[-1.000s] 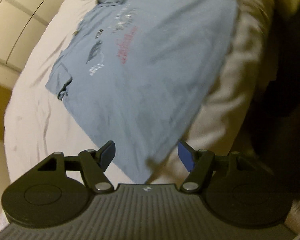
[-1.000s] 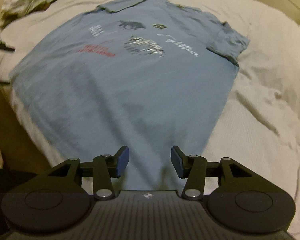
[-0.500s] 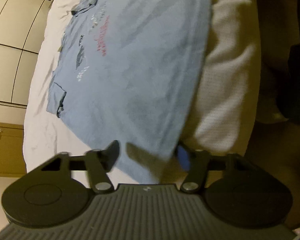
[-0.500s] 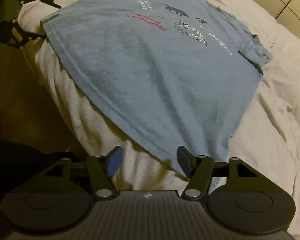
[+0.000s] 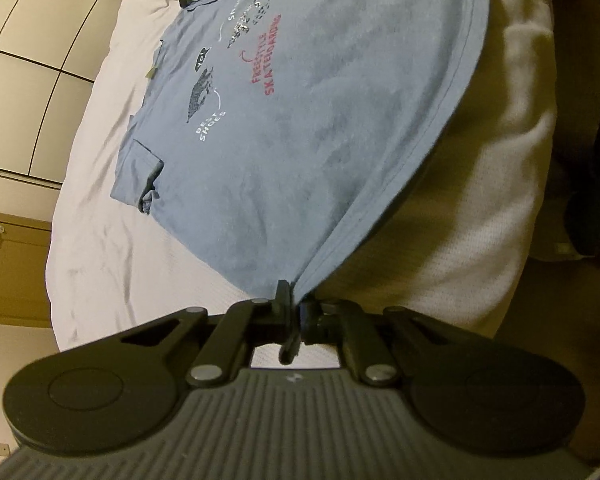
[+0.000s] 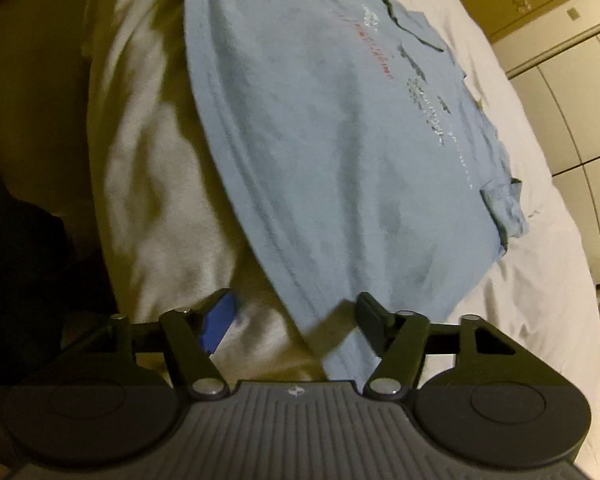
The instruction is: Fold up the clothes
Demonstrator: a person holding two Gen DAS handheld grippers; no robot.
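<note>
With the blue T-shirt (image 5: 320,128) spread flat on the bed (image 5: 100,240), the left claw (image 5: 294,312) pinches one hem corner while the right claw (image 6: 296,320), half-wide and closing, straddles the other unpinched, so it must clamp before lifting.

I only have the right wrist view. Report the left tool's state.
Observer: The left tool is shut on the hem corner of the blue shirt.
Operator: Describe the cloth at that pinch.
Observer: It draws to a narrow point between the fingers. The rest lies spread over the white bedding.
Operator: Read me the red print; it's blurred here.
Observer: It reads FREESTYLE SKATEBOARDING.
</note>
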